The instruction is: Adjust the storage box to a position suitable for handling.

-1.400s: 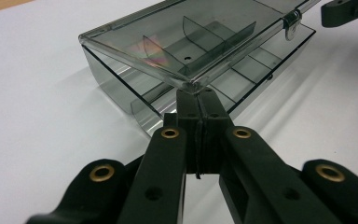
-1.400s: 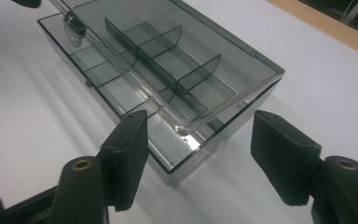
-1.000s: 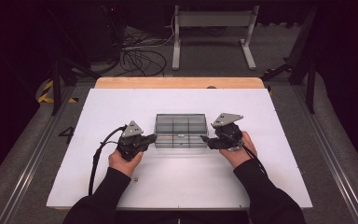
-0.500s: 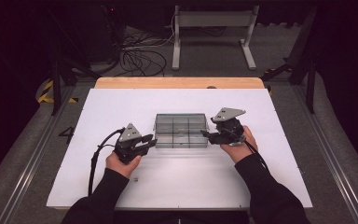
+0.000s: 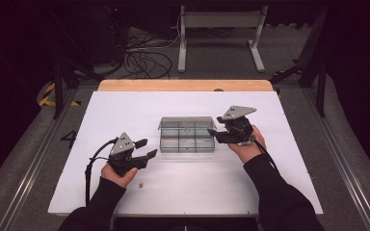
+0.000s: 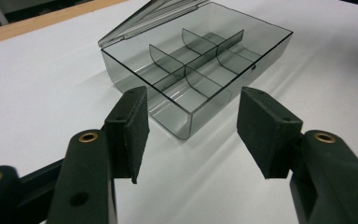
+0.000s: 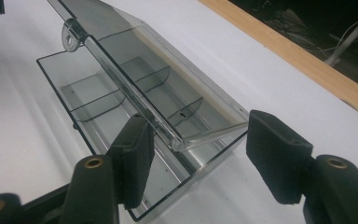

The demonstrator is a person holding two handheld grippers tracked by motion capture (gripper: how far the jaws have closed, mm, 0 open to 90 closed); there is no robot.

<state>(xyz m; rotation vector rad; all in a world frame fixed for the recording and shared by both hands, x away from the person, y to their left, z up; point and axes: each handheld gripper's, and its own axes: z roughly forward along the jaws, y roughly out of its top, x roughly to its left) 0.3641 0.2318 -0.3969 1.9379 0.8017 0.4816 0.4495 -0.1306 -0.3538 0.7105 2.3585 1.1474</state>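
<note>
A smoke-grey clear compartment box (image 5: 187, 137) sits mid-table, its hinged lid (image 7: 135, 60) raised at the back. Inside, dividers (image 6: 186, 65) split it into several bare cells. My left gripper (image 5: 147, 148) hangs off the box's near left corner. Its jaws have just been opening and stand open (image 6: 191, 135) with nothing between them. My right gripper (image 5: 215, 126) is at the box's right end. Its jaws have just been closing, and the lid's end and the box corner (image 7: 214, 135) lie between its pads (image 7: 196, 158); I see no pad pressing on them.
The white table (image 5: 270, 192) ends in a wooden strip (image 5: 185, 85) at the far side. A tiny dark speck (image 5: 140, 183) lies near my left hand. Cables (image 5: 144, 57) and a metal stand (image 5: 219, 29) are on the floor beyond.
My left gripper has drawn back from the box's left end toward the near left, and its jaws have spread apart. The right gripper has stayed at the right end.
</note>
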